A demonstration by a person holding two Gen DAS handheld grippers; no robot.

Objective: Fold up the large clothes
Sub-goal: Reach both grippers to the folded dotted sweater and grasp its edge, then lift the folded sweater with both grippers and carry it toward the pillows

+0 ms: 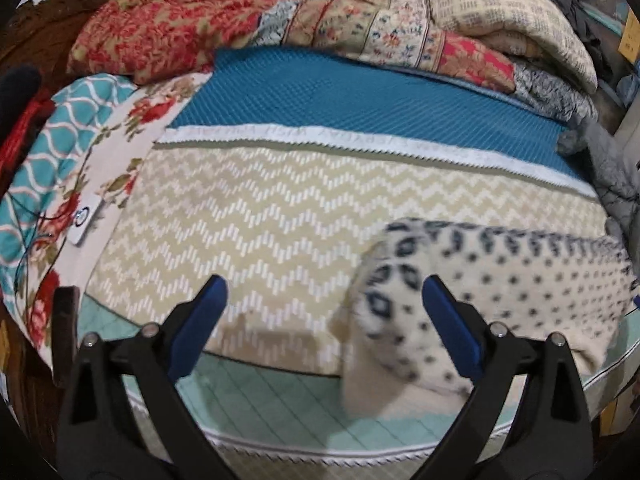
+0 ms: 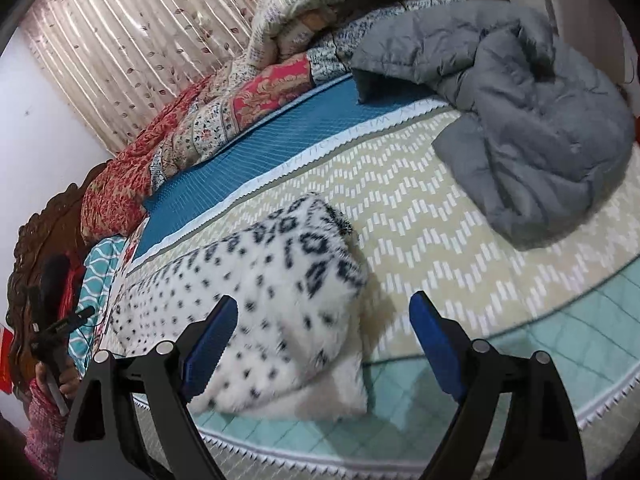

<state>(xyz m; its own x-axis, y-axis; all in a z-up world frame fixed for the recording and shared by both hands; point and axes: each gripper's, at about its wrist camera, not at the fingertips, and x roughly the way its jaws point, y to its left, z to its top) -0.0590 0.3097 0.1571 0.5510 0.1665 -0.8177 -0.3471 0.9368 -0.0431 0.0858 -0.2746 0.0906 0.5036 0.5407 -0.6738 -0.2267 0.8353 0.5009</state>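
Cream fleece garment with black spots and diamond figures (image 1: 480,292) lay in a folded bundle on the bed, on the beige blanket with the white zigzag pattern (image 1: 240,216), close to the near edge; one soft corner of it hung over onto the pale green quilted mattress side (image 1: 272,396). In the right wrist view I saw the same garment (image 2: 260,300) as a rounded pile, blurred in places.

I held the left gripper (image 1: 324,308) with its jaws spread wide and nothing between them. Its right blue pad (image 1: 448,320) stood in front of the garment's left end; I could not tell whether it touched the fleece. I held the right gripper (image 2: 324,332) in the same wide state, also empty, with its left blue pad (image 2: 208,344) in front of the garment's lower part, contact again uncertain.

A grey quilted jacket (image 2: 520,128) lay crumpled on the beige blanket, apart from the spotted garment, toward the right in the right wrist view. A teal textured sheet (image 1: 340,88) ran beyond the blanket behind a white band. Folded floral quilts in red and cream (image 1: 240,24) were stacked along the far side. A teal-and-white lattice pillow (image 1: 52,148) lay at the left by the carved dark wooden headboard (image 2: 44,232). A leaf-print curtain (image 2: 132,40) hung behind the bed.
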